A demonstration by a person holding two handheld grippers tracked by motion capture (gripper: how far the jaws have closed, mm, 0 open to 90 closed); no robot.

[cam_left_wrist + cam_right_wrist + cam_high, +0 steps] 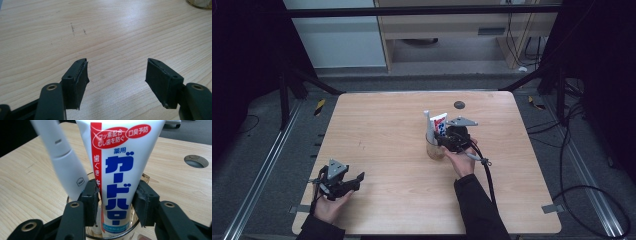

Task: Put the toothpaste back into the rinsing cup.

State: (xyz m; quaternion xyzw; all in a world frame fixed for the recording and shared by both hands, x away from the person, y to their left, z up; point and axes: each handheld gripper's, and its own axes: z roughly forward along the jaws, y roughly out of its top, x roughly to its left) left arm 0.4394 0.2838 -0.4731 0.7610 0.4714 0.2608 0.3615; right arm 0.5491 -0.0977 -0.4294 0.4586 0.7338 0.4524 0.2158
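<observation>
Two things stand in the clear glass tumbler that my right gripper is working at: a white toothpaste tube with red and blue lettering and a white plastic toothbrush handle. In the right gripper view the tube rises upright out of the glass between my two black jaws, which sit at rim height, one on each side of it. They are partly spread; the left pad lies right against the tube's red edge and the right pad sits just beside the other edge, and I cannot tell whether either one presses. The toothbrush handle leans away to the left behind the left jaw, close to the tube. The glass rim curves just under the jaws, so there is little room to either side inside it.

From the high view the tumbler stands right of centre on the light wooden table, well clear of every edge. A round dark cable hole lies beyond it toward the far edge, with bare wood between them.

My left gripper rests low near the near left corner of the table, close to the front edge and well apart from the tumbler. In the left gripper view its jaws are spread wide with bare wood between them, and open table stretches ahead; the tumbler's base shows at the far upper right.
</observation>
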